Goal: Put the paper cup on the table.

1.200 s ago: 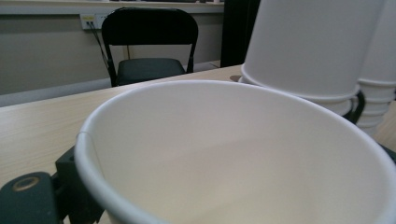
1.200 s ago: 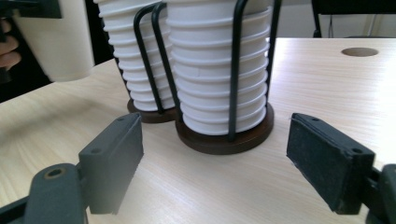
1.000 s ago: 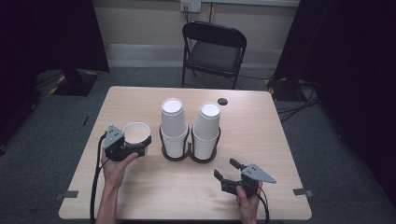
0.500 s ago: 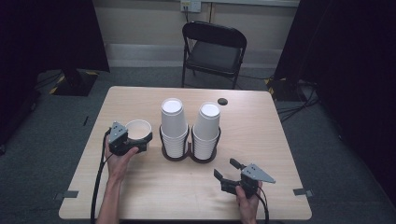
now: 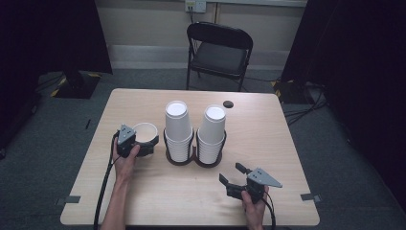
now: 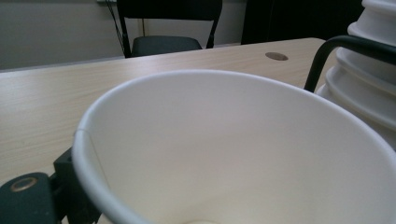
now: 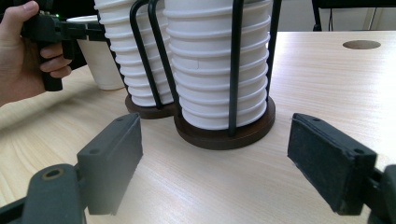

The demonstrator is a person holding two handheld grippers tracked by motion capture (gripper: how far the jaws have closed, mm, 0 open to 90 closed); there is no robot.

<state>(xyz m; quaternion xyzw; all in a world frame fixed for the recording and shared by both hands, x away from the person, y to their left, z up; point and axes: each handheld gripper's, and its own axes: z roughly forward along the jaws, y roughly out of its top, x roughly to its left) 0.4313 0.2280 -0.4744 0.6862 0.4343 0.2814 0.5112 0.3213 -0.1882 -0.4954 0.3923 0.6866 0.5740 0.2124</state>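
Observation:
A single white paper cup (image 5: 144, 130) stands upright just left of a black wire holder (image 5: 194, 160), and my left gripper (image 5: 147, 142) is shut on it near the rim. In the left gripper view the cup's open mouth (image 6: 224, 154) is close up and hides most of the jaws. The holder carries two tall stacks of white cups, a left stack (image 5: 177, 129) and a right stack (image 5: 212, 132). My right gripper (image 5: 234, 175) rests low near the front edge, open and holding nothing. Its pads (image 7: 112, 158) face the nearer stack (image 7: 210, 60) and the holder's dark base (image 7: 224, 133).
The wooden table (image 5: 277, 143) has a small dark round hole (image 5: 228, 104) at the back right. A black folding chair (image 5: 218, 52) stands behind the far edge. In the right gripper view a hand (image 7: 23, 56) holds the other gripper beside the single cup (image 7: 98, 56).
My left gripper has carried the single cup slightly forward and right, closer to the holder. The right gripper has not moved.

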